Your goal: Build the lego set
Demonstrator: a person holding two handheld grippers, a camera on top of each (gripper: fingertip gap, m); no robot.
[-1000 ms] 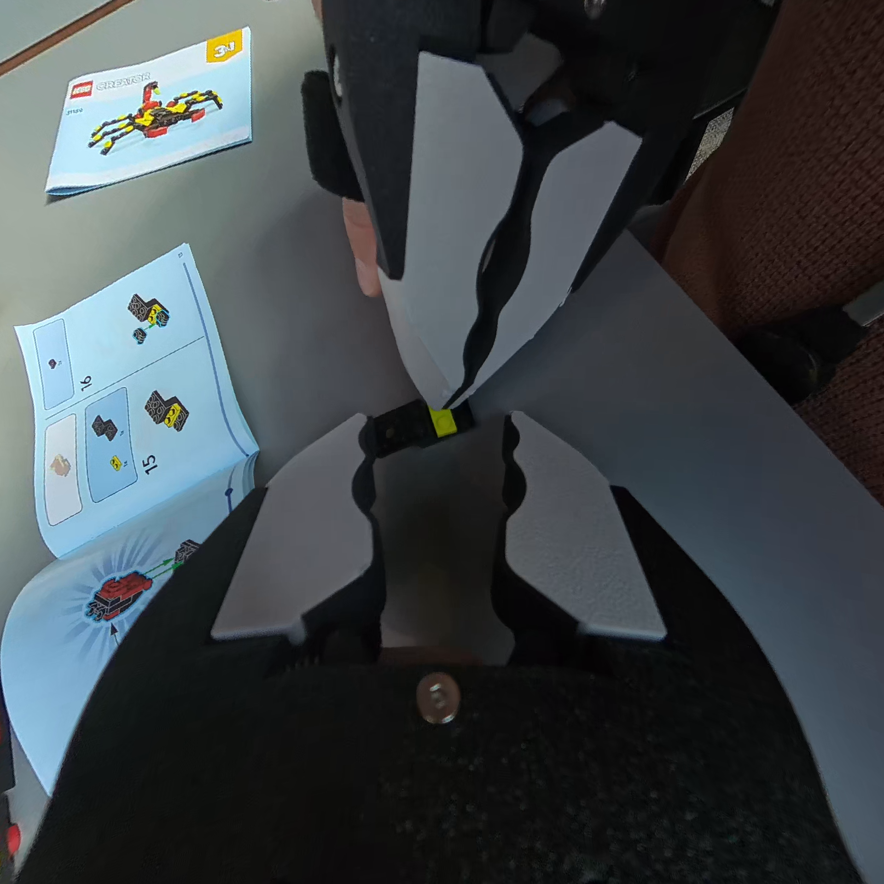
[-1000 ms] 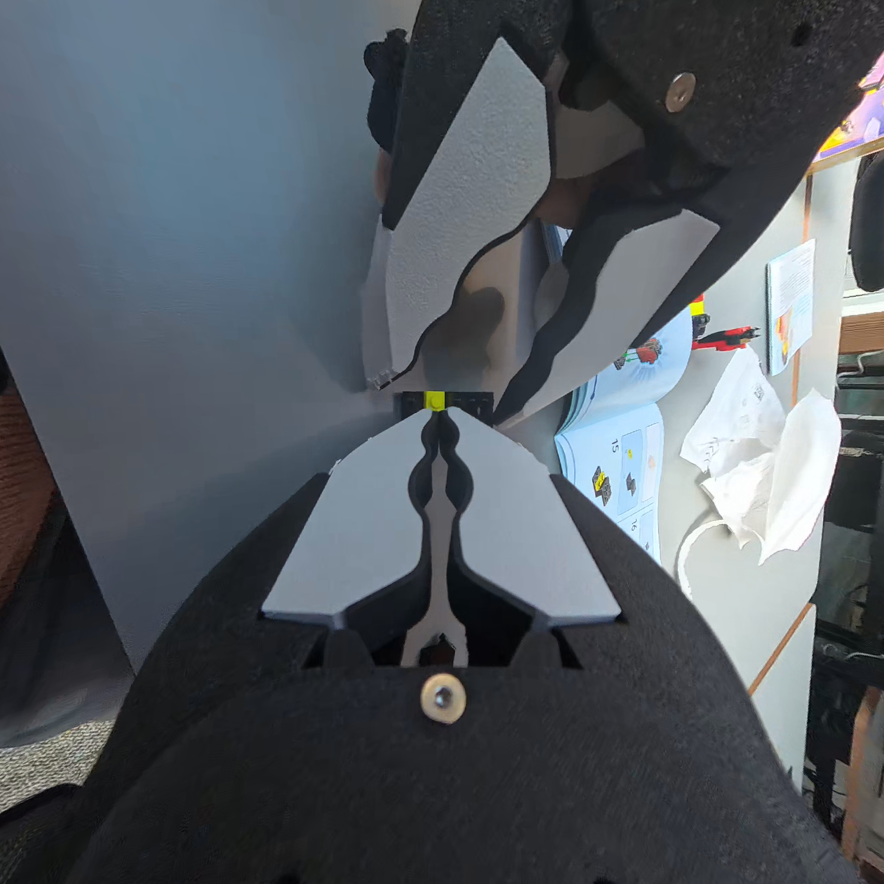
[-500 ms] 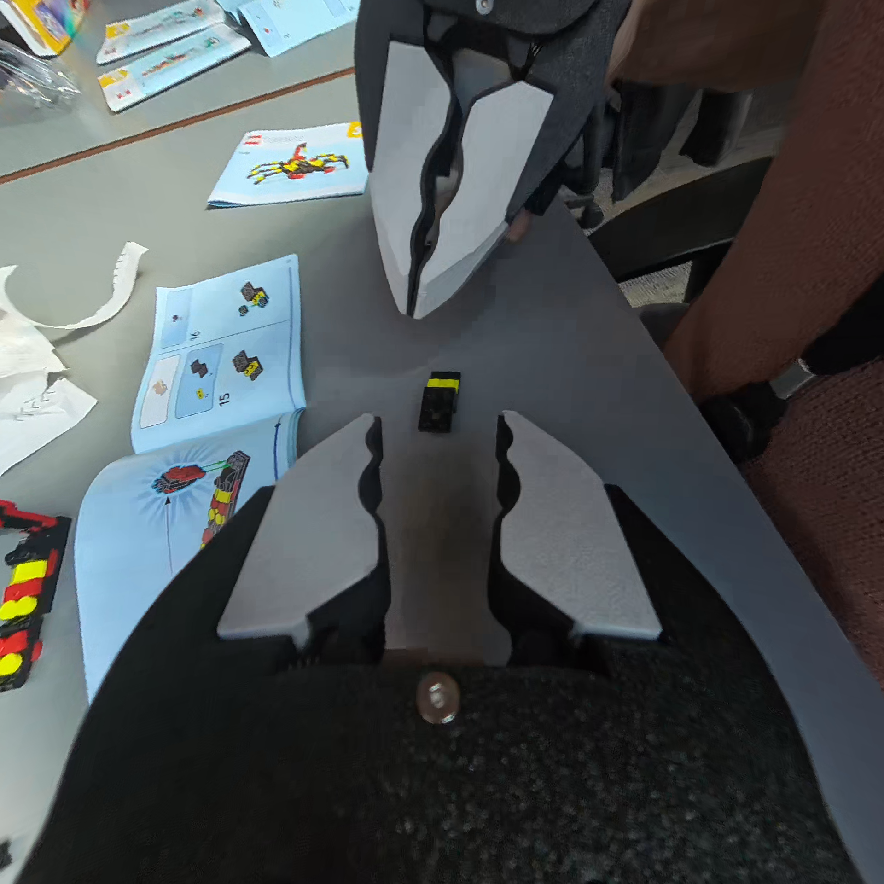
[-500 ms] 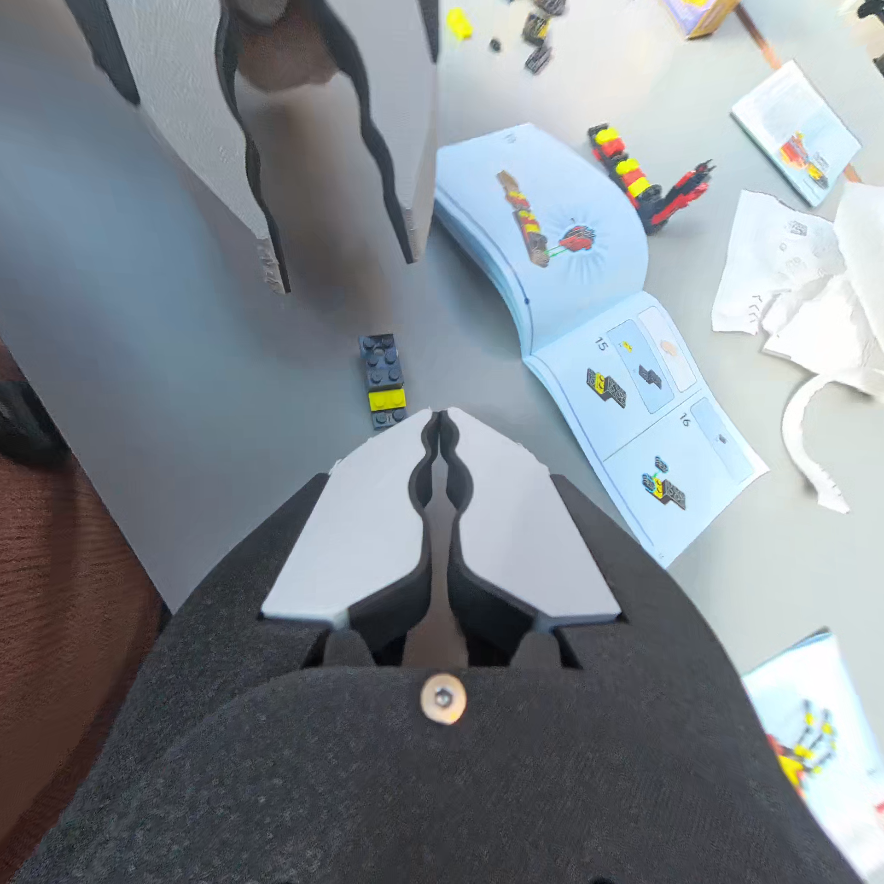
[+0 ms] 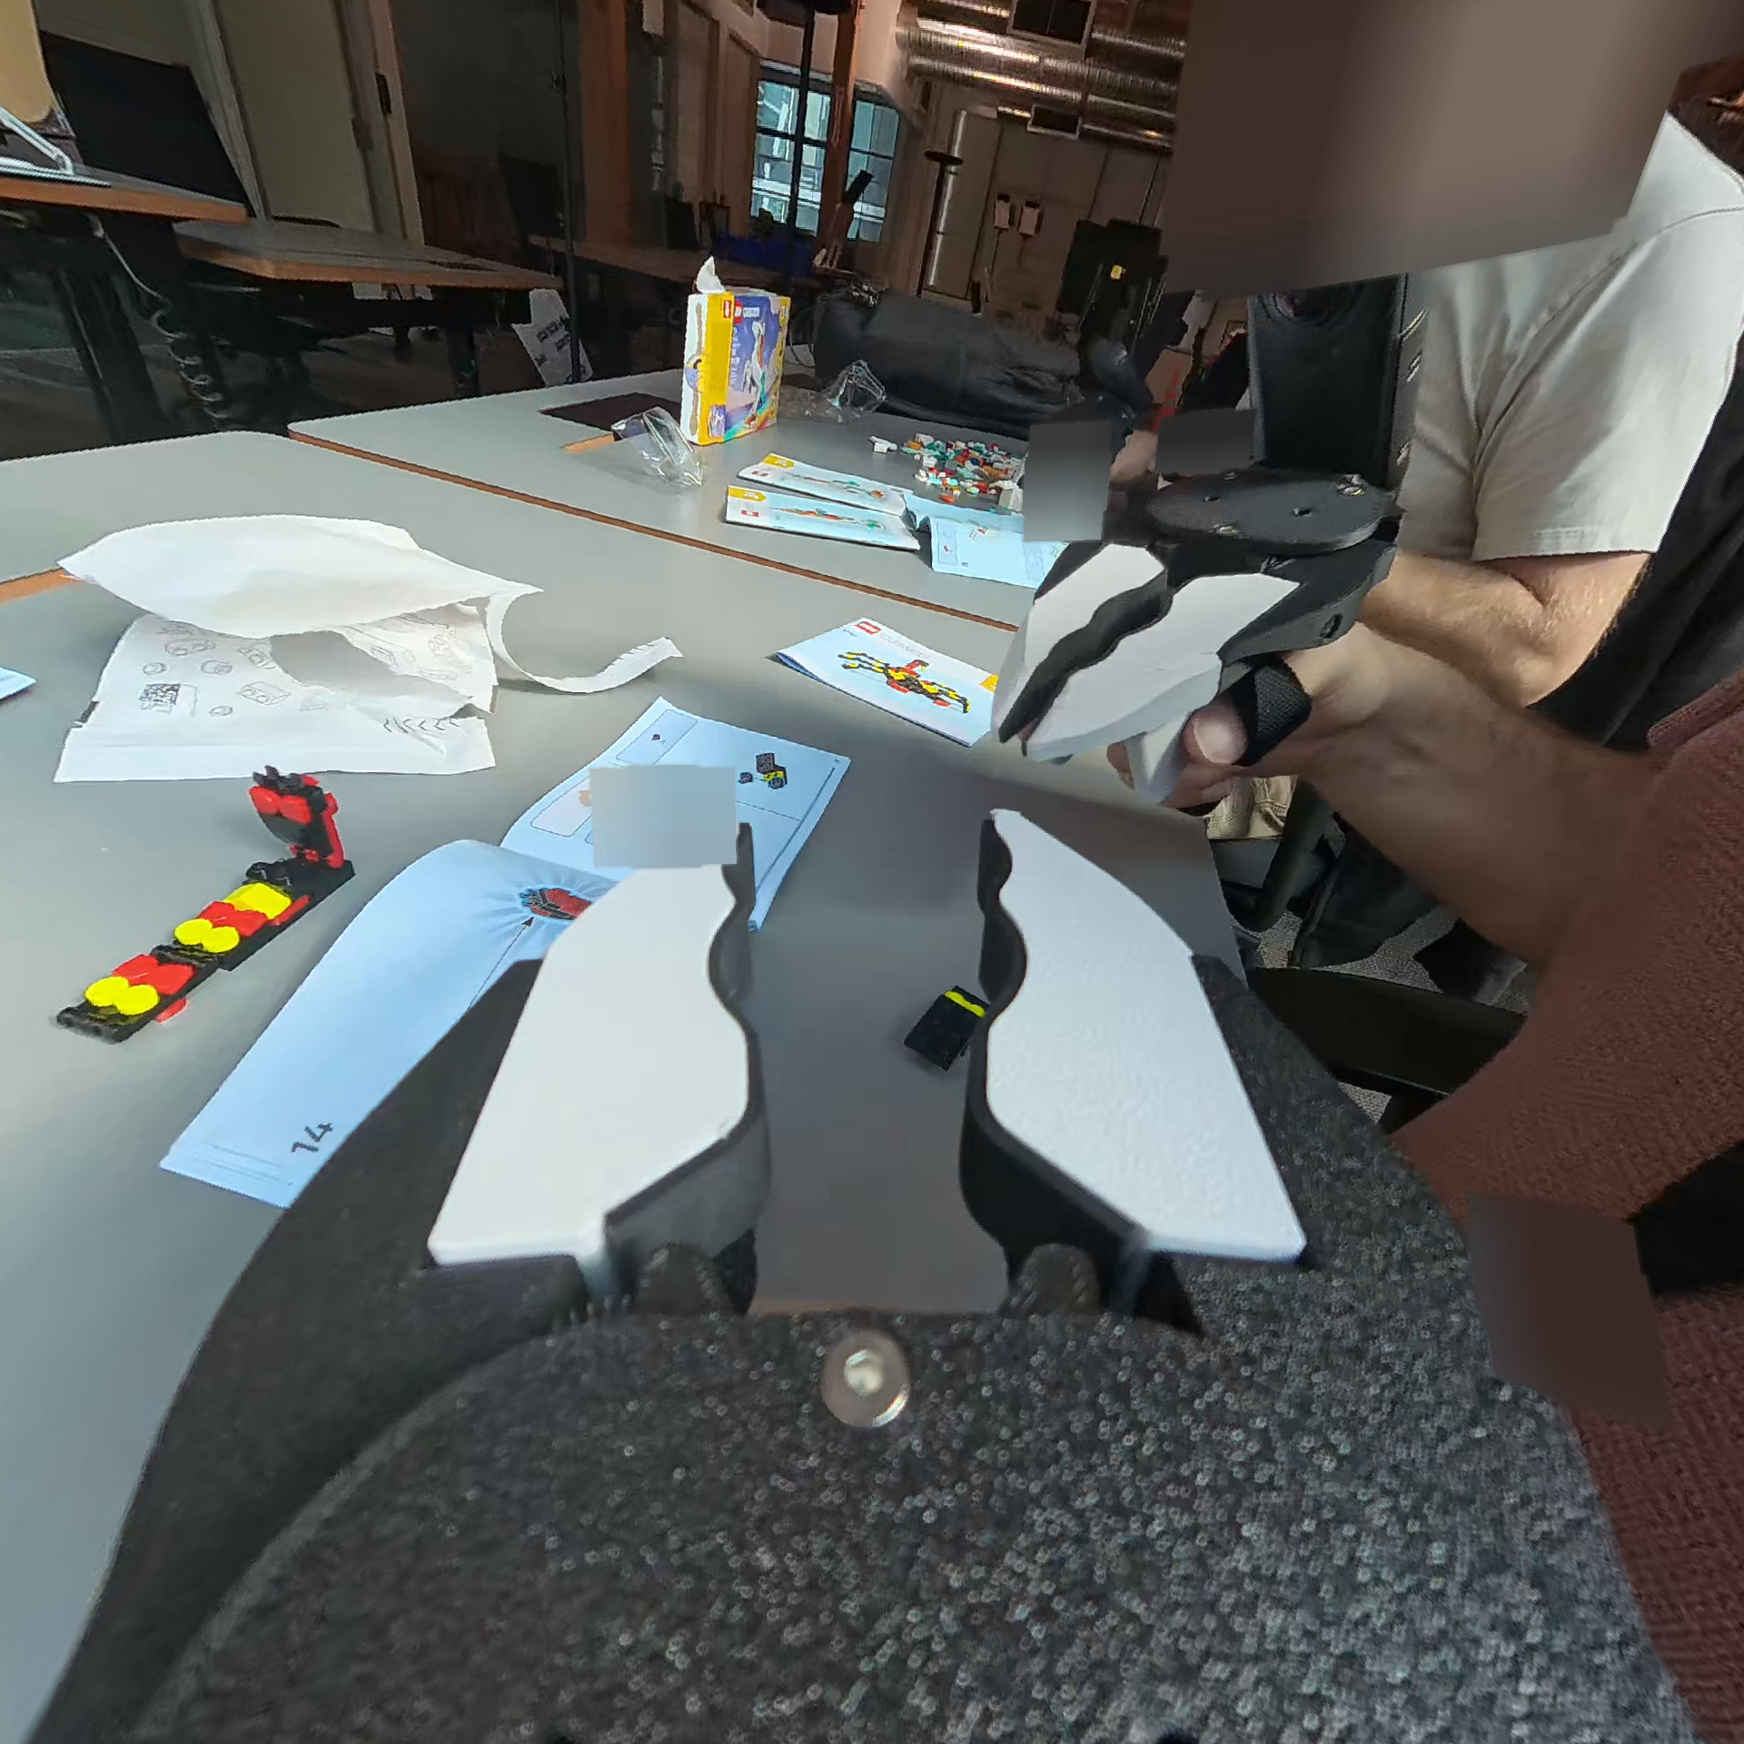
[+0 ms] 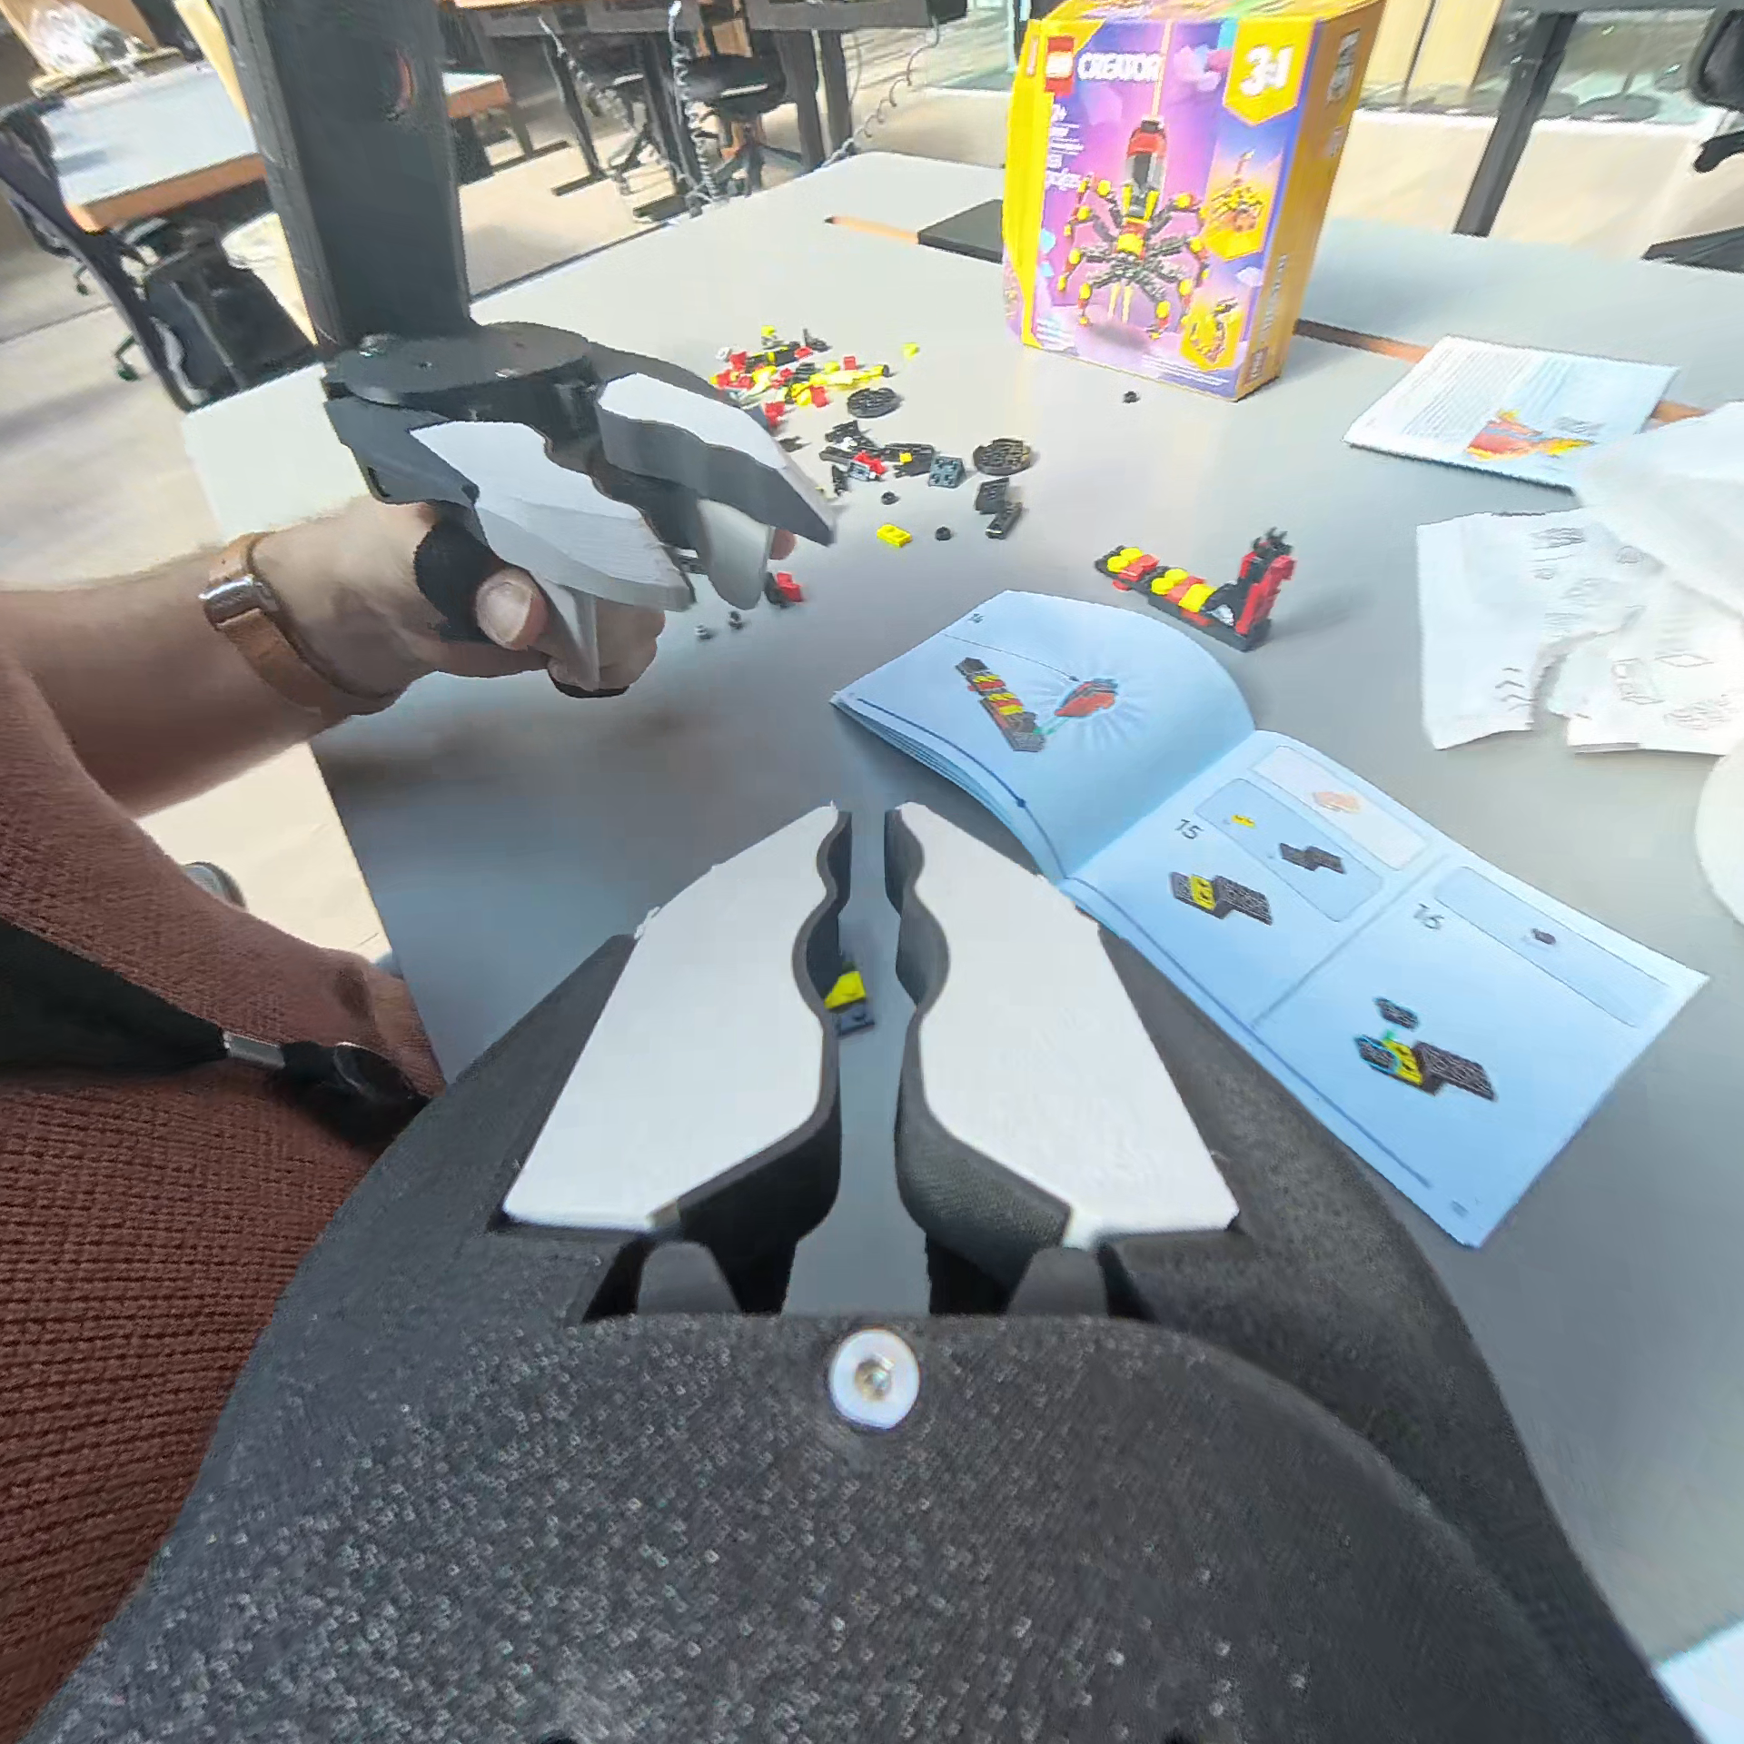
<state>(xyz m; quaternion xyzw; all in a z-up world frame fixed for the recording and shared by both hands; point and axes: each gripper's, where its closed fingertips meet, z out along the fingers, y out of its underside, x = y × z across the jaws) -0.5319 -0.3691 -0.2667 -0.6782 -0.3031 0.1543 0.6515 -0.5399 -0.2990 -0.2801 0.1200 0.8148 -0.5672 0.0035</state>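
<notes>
A small black-and-yellow lego piece (image 5: pixel 944 1024) lies on the grey table (image 5: pixel 849 944), seen between my left gripper's fingers close to the right one. My left gripper (image 5: pixel 863 840) is open and empty above the table. My right gripper (image 6: pixel 863 816) is empty, its jaws only a narrow gap apart; the small piece (image 6: pixel 845 1000) shows through that gap, below the fingers. Each gripper shows in the other's view, the right (image 5: pixel 1014 741) and the left (image 6: pixel 755 566), both held above the table. A red, yellow and black assembly (image 5: pixel 208 934) (image 6: pixel 1199 590) lies farther off.
An open blue instruction booklet (image 6: pixel 1227 849) (image 5: pixel 377 1019) lies beside the piece. Loose bricks (image 6: pixel 849 406) and the set's box (image 6: pixel 1170 189) are at the back. Torn white paper bags (image 5: pixel 283 642) (image 6: pixel 1557 642) and a small leaflet (image 5: pixel 887 670) lie around. The table edge (image 6: pixel 330 783) is near. One gripper's finger ends stand about 8 cm off the other's.
The right gripper let go of the small piece, which now lies on the table. Both grippers have drawn back and lifted away from it. The right jaws have parted slightly.
</notes>
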